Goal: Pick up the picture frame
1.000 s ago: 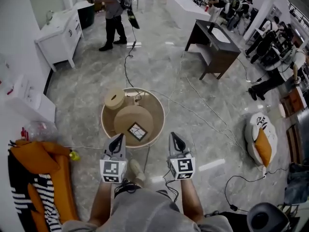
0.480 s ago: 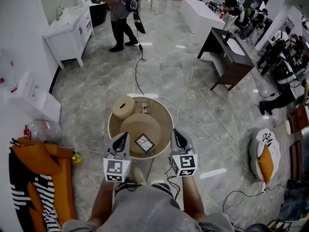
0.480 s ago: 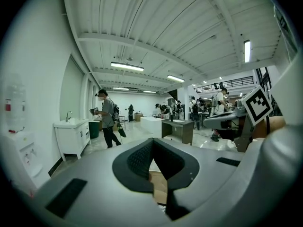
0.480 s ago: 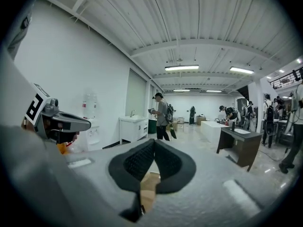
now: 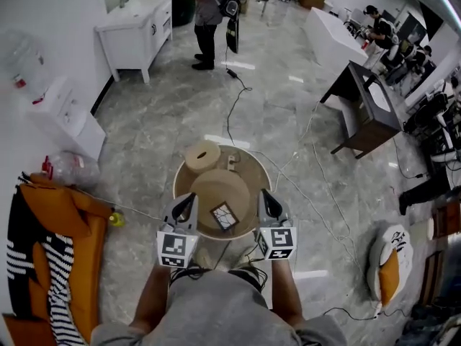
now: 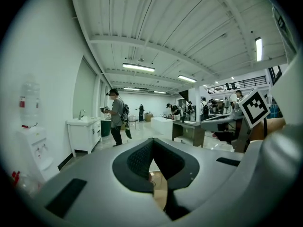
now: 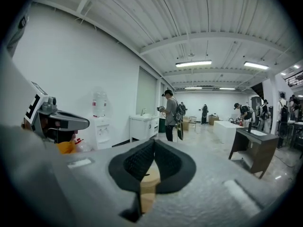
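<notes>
The picture frame [image 5: 224, 215], small and dark-edged with a pale line pattern, lies flat on the near side of a round tan platform [image 5: 213, 186] inside a round beige table [image 5: 253, 170]. In the head view my left gripper [image 5: 189, 200] hovers just left of the frame, over the table's near rim. Just right of the frame is my right gripper [image 5: 265, 195]. Both point away from me, and neither touches the frame. The left gripper [image 6: 153, 143] has its pads pressed together with nothing between them, and so has the right gripper [image 7: 154, 144].
A short tan cylinder [image 5: 202, 155] stands at the table's far left. Cables [image 5: 317, 209] trail over the marble floor. An orange and striped seat [image 5: 54, 229] and a yellow ball [image 5: 115, 219] lie left. A person [image 5: 210, 9], a white cabinet [image 5: 137, 21] and a dark desk [image 5: 367, 110] stand farther off.
The table and the frame have come closer and now lie between the two grippers. Both grippers moved forward together and stayed shut.
</notes>
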Motion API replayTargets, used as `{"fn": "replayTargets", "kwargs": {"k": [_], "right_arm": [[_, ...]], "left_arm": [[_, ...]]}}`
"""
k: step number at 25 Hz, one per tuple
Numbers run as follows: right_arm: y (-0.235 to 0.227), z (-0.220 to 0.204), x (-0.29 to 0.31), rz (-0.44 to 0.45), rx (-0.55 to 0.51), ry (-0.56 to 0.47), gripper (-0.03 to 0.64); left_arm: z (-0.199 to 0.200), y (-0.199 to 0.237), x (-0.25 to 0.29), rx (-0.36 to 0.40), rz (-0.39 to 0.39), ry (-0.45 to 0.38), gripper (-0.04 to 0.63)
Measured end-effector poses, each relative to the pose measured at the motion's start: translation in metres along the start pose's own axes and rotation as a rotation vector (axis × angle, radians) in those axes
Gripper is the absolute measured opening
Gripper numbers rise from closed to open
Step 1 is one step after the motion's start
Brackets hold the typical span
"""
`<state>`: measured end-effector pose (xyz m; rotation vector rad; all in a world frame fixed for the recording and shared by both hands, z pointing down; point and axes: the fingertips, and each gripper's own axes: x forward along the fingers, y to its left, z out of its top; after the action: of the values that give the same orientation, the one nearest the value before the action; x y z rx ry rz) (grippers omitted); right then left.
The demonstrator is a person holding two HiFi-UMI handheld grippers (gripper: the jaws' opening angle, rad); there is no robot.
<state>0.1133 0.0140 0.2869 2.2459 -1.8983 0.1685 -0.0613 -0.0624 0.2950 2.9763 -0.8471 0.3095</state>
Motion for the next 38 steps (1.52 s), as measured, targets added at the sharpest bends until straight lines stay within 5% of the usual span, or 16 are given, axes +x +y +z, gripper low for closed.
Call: {"fn": "replayTargets", "kwargs": {"k": [9,19,38], "right_arm": [[0.009,-0.016,0.046,0.157,-0.018,0.041,0.0],[0.0,-0.071,0.1,0.385,-0.008,0.168,0.0],[0.013,-0.258,0.182,0.546,-0.033,0.398,0.0]], "left_arm": [[-0.026,0.013,0.007,-0.065,0.125,0.049,0.017],[-0.08,0.015,0.047,-0.145,0.297,0.193,0.017],[-0.26,0.01,0.111,-0.314,0.363,0.393,0.017]]}}
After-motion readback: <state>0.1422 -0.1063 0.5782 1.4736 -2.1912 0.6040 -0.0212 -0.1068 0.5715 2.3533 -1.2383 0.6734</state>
